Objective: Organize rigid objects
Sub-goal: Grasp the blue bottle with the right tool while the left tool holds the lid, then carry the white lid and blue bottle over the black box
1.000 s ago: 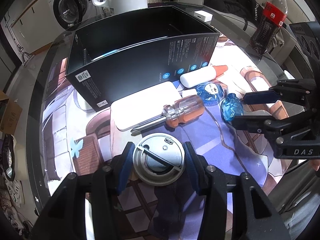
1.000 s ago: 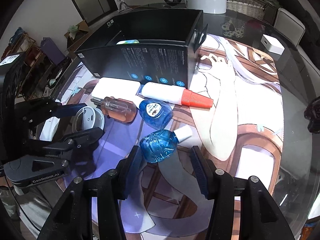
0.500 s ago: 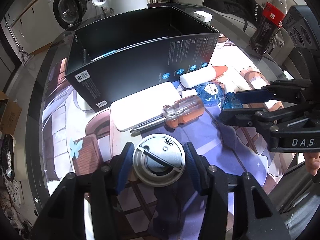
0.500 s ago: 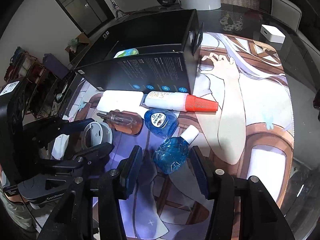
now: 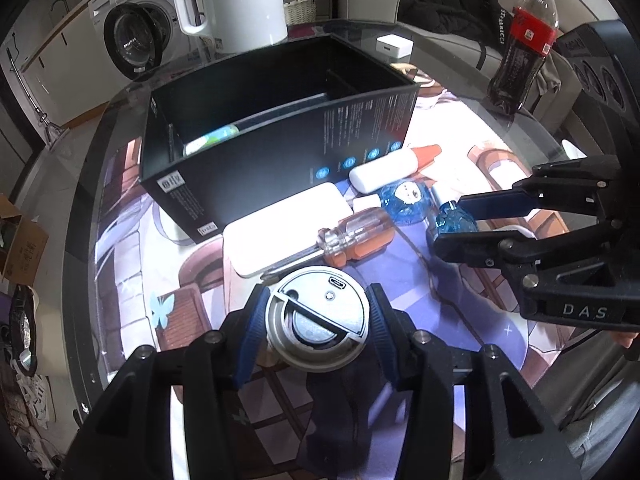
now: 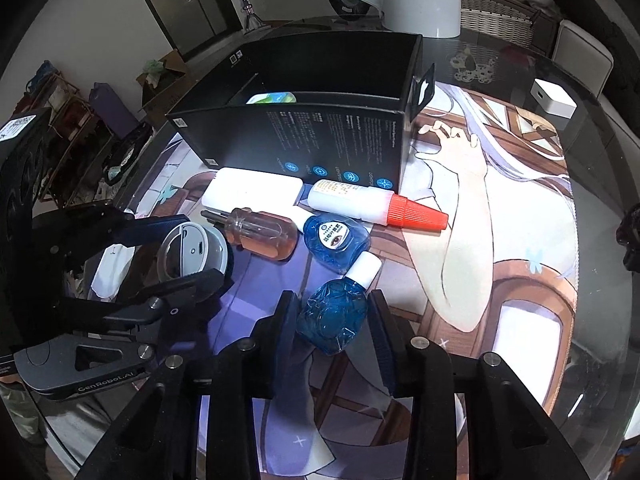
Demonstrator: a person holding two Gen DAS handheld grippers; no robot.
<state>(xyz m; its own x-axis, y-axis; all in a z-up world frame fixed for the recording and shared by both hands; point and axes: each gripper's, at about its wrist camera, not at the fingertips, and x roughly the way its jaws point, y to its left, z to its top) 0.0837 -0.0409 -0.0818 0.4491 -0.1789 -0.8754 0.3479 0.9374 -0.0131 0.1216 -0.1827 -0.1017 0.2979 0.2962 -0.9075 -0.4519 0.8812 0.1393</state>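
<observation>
Glass worktop (image 6: 600, 200) under a printed mat is crowded. Left tongs (image 5: 316, 320) are clamped on a round grey device (image 5: 318, 322); right tongs (image 6: 334, 322) bracket, apparently unclosed, a crinkled blue bottle (image 6: 334, 318), white-capped, lying flat. Slipping is risked if its faceted plastic is pinched off-centre.

round grey device (image 5: 316, 320) upright between left gripper (image 5: 316, 332) pads. blue bottle (image 6: 334, 318), white cap, lying between right gripper (image 6: 334, 330) pads. second blue bottle (image 6: 336, 240) lying flat, label up, just beyond. screwdriver (image 6: 260, 234), clear orange handle, beside it. white glue bottle (image 6: 360, 202), red cap, and white flat case (image 6: 252, 192) against open black box (image 6: 304, 136).
</observation>
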